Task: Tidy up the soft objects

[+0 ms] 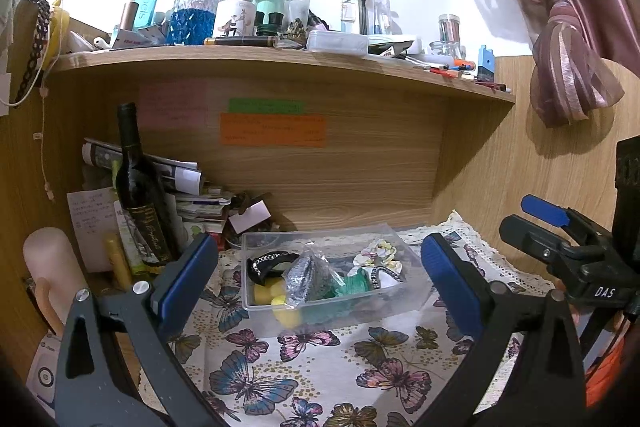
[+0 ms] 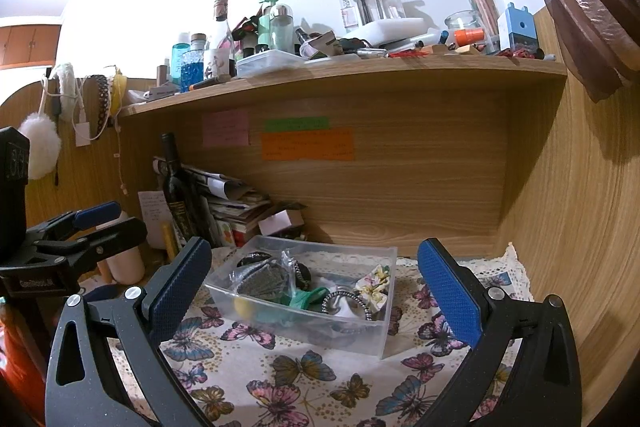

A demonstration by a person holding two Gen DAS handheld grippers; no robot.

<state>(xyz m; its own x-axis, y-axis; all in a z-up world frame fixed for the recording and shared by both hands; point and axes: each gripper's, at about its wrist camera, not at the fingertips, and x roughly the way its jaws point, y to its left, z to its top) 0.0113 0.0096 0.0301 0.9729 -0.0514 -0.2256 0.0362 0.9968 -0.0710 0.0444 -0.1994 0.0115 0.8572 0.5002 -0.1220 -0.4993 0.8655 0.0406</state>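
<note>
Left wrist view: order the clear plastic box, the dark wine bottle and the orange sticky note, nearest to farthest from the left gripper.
1. Clear plastic box, on the butterfly cloth right ahead of the open left gripper.
2. Dark wine bottle, standing back on the left.
3. Orange sticky note, on the back panel under the shelf.

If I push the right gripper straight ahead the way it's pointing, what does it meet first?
Most likely the clear plastic box of soft items on the butterfly cloth. The right gripper is open and the box lies dead ahead between its fingers, though depth is unclear.
</note>
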